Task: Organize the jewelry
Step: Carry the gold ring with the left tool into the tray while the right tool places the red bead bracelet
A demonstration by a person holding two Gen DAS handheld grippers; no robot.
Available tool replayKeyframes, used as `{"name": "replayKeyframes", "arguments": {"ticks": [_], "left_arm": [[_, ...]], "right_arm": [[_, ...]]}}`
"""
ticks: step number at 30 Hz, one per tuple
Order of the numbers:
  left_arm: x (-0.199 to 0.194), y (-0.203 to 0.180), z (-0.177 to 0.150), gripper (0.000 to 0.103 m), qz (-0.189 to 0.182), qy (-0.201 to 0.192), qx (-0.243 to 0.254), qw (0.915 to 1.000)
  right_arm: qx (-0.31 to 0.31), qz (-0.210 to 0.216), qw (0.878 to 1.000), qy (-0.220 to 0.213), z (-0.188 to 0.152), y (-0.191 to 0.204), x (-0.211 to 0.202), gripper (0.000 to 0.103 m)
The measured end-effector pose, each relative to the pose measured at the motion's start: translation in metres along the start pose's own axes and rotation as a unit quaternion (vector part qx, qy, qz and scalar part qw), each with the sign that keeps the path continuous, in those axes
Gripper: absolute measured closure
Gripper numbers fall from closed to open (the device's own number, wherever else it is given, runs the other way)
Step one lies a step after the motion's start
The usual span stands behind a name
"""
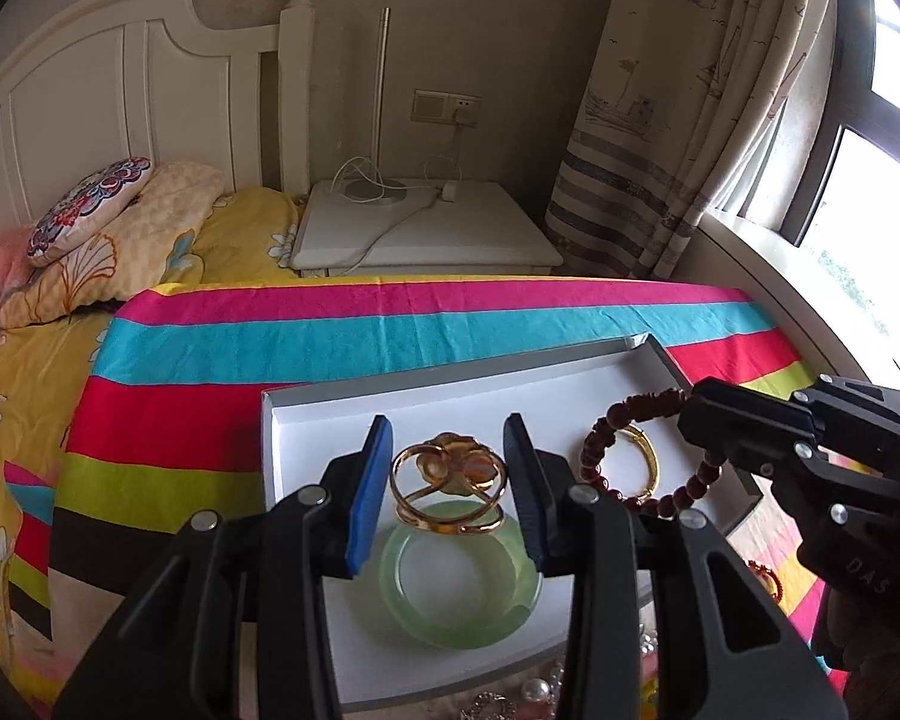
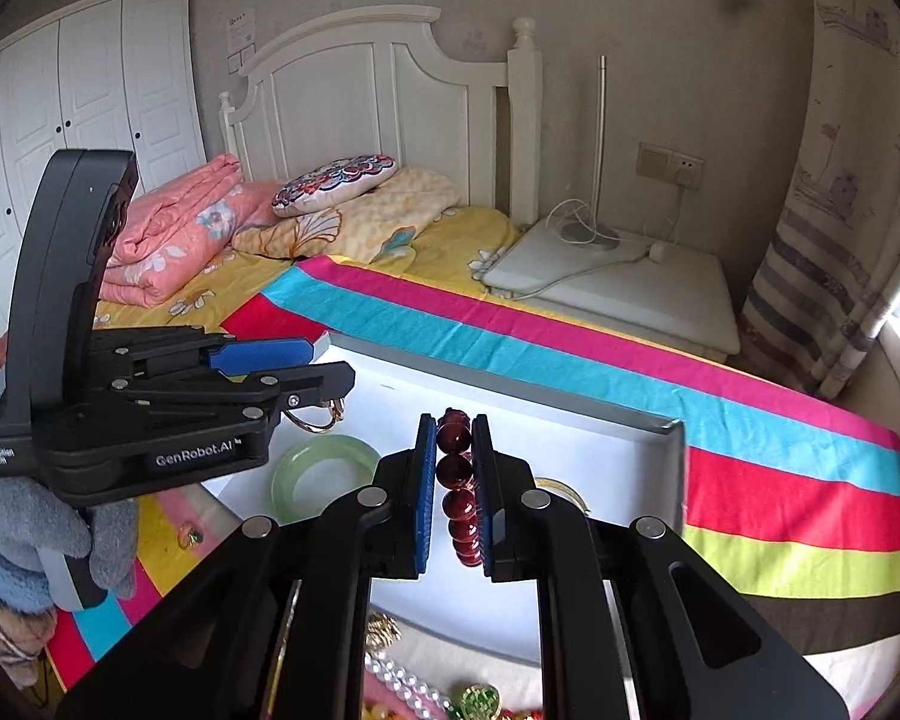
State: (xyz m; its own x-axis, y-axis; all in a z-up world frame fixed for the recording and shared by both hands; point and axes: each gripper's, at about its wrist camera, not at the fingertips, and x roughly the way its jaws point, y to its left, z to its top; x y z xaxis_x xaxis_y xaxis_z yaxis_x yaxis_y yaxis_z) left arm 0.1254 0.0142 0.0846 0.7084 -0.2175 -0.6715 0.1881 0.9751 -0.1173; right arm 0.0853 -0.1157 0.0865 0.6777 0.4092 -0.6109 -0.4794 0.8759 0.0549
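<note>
A white tray (image 1: 306, 420) with grey outer walls sits on a cloth (image 1: 390, 330) striped pink, turquoise, red, lime, dark brown and cream. In the tray lie a pale green bangle (image 1: 459, 588), a gold ornament (image 1: 450, 480), a gold bangle (image 1: 645, 450) and dark red beads (image 2: 456, 480). The black grippers carry blue pads (image 1: 366, 498). The far sheet (image 1: 246, 228) is yellow with flowers.

White tray (image 1: 306, 420) far-left floor bare; green bangle (image 1: 459, 582) blocks near side.
</note>
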Motion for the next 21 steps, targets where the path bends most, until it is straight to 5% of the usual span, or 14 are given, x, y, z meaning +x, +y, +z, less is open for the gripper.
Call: {"name": "replayKeyframes", "arguments": {"ticks": [14, 21], "left_arm": [[0.016, 0.041, -0.002, 0.065, 0.004, -0.004, -0.064, 0.9980], [0.043, 0.049, -0.010, 0.062, 0.015, 0.023, -0.070, 0.9971]], "right_arm": [[-0.011, 0.037, 0.999, 0.021, 0.023, 0.013, 0.043, 0.091], [-0.009, 0.012, 0.998, 0.054, 0.023, 0.003, 0.076, 0.090]]}}
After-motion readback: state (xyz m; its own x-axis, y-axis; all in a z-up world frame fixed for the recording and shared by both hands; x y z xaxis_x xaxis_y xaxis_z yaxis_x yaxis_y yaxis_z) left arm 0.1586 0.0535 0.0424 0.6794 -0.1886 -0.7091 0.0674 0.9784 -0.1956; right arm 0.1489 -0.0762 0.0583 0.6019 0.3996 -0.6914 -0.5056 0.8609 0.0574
